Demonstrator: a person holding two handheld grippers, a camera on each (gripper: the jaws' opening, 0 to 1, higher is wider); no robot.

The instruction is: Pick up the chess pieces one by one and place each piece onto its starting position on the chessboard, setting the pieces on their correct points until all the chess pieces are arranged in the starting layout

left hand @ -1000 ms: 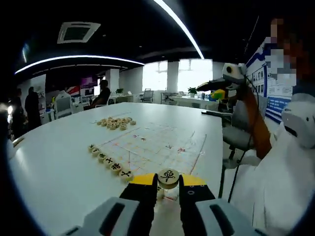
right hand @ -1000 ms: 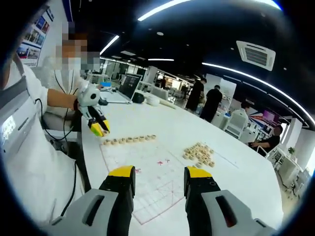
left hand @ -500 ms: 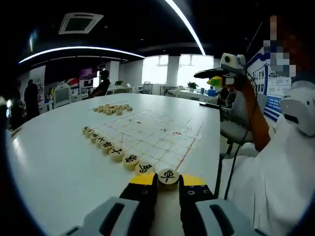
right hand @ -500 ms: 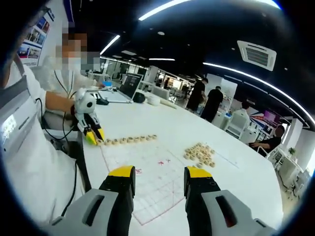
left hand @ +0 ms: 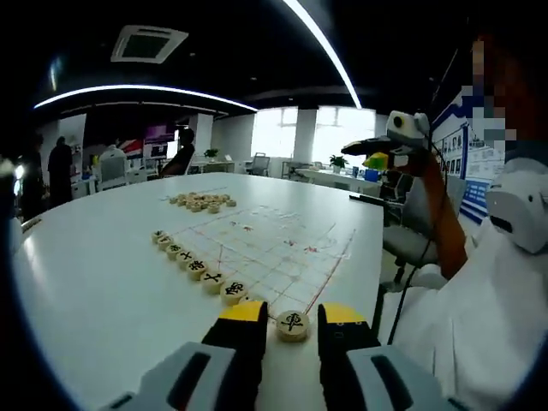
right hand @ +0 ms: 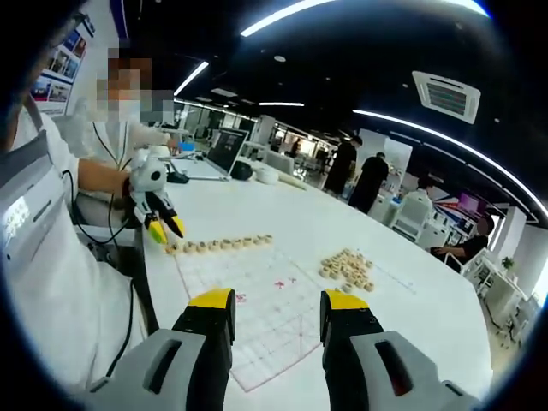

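Note:
A paper chessboard with red lines lies on the white table. Along its near edge runs a row of round wooden chess pieces. One more piece rests on the table at the end of that row, between the jaws of my left gripper, which is open with small gaps on both sides. A pile of pieces lies at the far side. In the right gripper view my right gripper hovers open over the chessboard, holding nothing. There the left gripper stands at the end of the row, and the pile lies to the right.
A person in white stands at the table's edge, holding the right gripper raised. A grey chair is beside the table. A laptop sits on the far part of the table. Other people stand in the background.
My left gripper's jaws have spread apart and let go of the piece, which now rests on the table at the row's end. The right gripper has stayed still and open.

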